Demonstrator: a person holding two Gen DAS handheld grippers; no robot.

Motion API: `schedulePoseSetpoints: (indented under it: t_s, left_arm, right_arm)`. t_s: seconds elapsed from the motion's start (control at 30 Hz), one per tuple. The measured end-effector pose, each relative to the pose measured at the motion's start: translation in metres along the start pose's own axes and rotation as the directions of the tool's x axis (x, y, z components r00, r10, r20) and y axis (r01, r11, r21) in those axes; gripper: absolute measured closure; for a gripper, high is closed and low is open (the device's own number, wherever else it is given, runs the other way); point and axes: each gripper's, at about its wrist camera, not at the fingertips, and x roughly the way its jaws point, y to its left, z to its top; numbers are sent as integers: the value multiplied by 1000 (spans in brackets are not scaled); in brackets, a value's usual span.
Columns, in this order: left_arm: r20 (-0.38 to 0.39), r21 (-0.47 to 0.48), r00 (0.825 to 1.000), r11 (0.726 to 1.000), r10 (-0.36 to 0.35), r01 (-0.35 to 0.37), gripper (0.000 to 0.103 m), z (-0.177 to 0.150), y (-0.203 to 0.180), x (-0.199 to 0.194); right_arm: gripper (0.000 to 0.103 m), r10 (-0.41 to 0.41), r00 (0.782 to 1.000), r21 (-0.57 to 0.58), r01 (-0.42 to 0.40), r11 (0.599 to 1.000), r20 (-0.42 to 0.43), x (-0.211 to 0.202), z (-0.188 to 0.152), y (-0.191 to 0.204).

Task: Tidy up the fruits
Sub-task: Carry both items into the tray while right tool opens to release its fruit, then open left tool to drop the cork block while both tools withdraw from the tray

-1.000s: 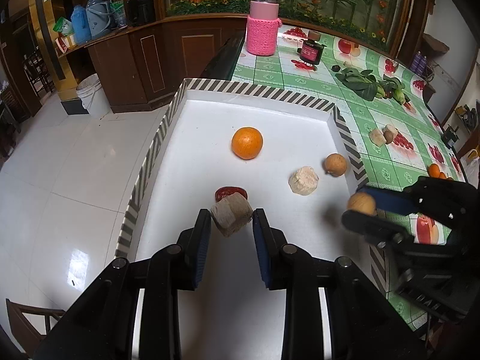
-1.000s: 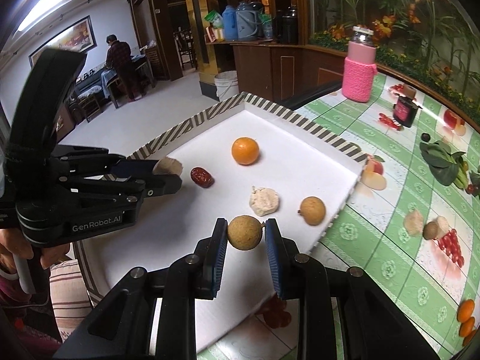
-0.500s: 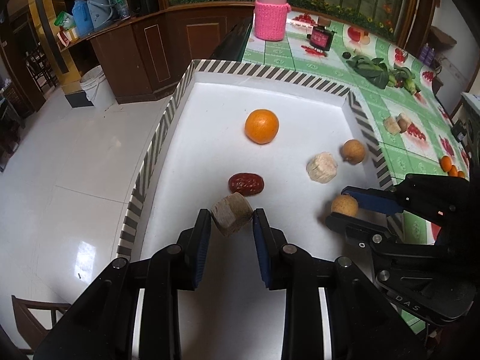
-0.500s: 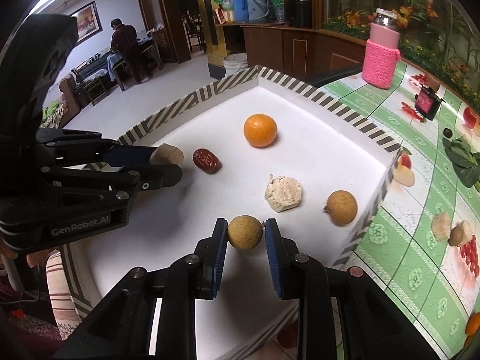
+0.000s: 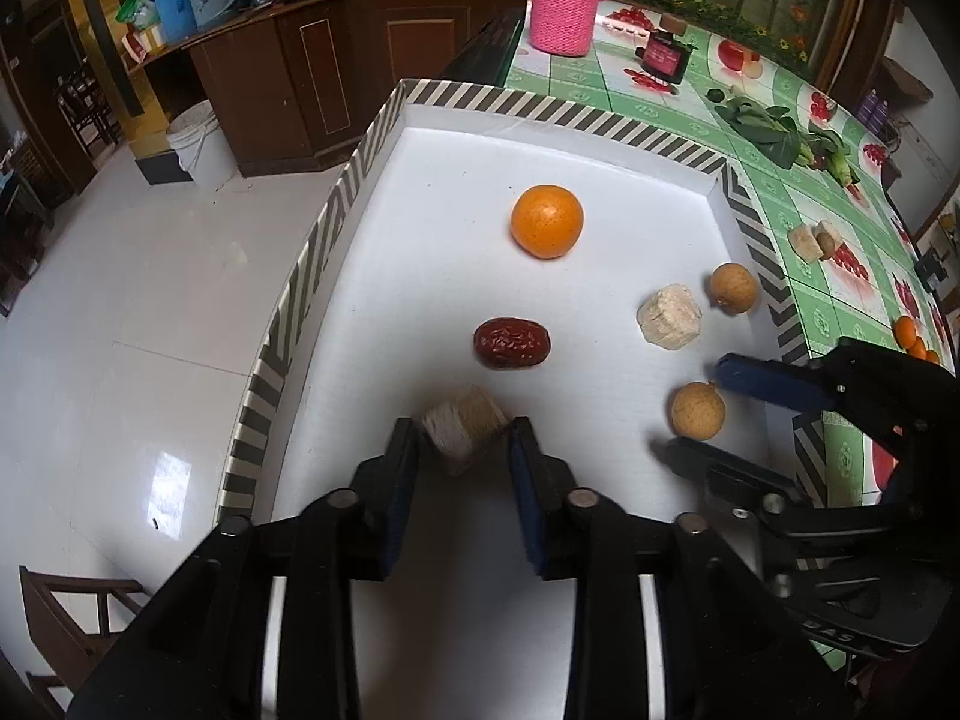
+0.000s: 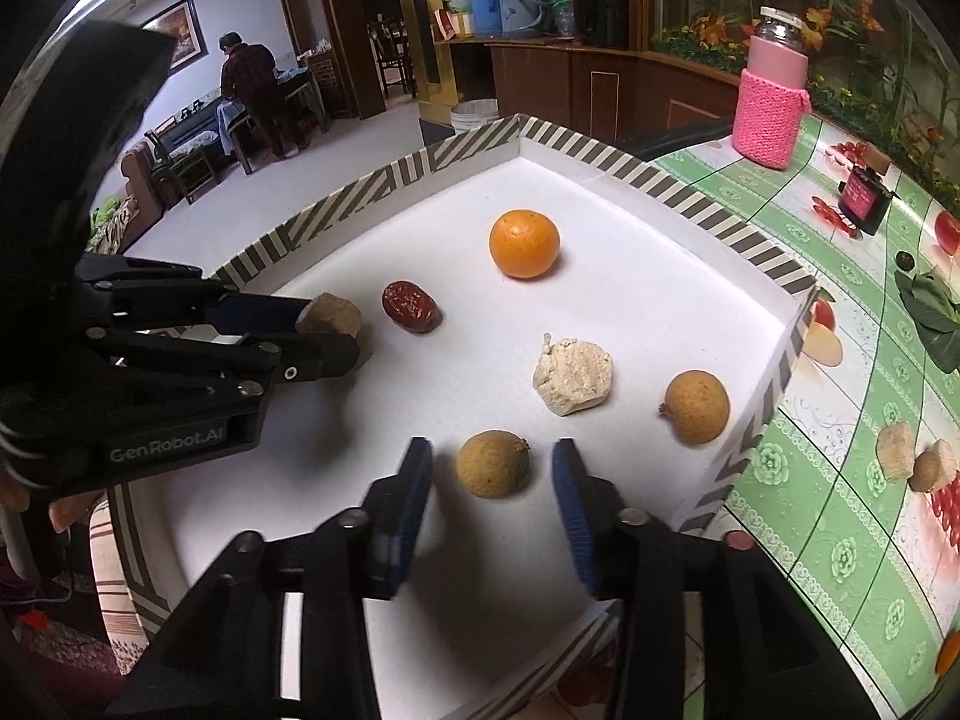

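Left wrist view: the left gripper point(image 5: 462, 450) reaches in from 6 o'clock, its blue-padded jaws opening around a rough, tan, blocky chunk point(image 5: 463, 435) that sits on the white foam floor of the tray point(image 5: 420, 240). The left pad shows a sliver of gap; whether the right pad touches the chunk cannot be told. At 3 o'clock the right gripper point(image 5: 696, 414) has its jaws opening, and a round, matte brown longan point(image 5: 697, 411) rests on the tray between them, clear of both pads. Beyond the chunk, toward 12 o'clock, lies a wrinkled, glossy dark red date point(image 5: 511, 343). Toward 2 o'clock sit a pale, crumbly lump point(image 5: 669, 317) and a second longan point(image 5: 733, 288) near the tray's striped wall. Farther on rests a smooth, dimpled orange point(image 5: 546, 220). The tray stands on a green floral tablecloth point(image 5: 774, 192), where at 12 o'clock a pink knitted bottle sleeve point(image 5: 565, 12) stands upright.
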Motion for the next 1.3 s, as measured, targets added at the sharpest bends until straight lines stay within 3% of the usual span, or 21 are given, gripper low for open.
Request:
schedulePoseSetpoints:
  t_s: [0.07,0.13,0.3,0.57,0.83,1.3]
  left_arm:
    - [10,-11,1000,1000,-8,9,49,0,1,-3]
    - [23,-16,1000,1000,-11,12,41,0,1,-6]
    - [69,-7,997,999,37,-37,40,1,-5,-17]
    - [141,-3,990,1000,23,-23,40,4,-26,-35]
    - [183,44,982,999,-34,26,37,10,-70,-46]
    - [163,175,974,976,-156,127,36,16,-165,-46]
  right_arm:
    - [55,2,1000,11,-2,1000,11,-6,-1,-2]
    - [55,2,1000,20,-2,1000,23,-12,-1,-4]
    - [45,-11,998,40,9,999,56,-31,-5,-10]
    - [35,-57,992,101,45,994,112,-66,-16,-33]
    - [23,-144,979,195,114,974,146,-103,-42,-69]
    - [20,-318,941,364,257,895,116,-172,-120,-146]
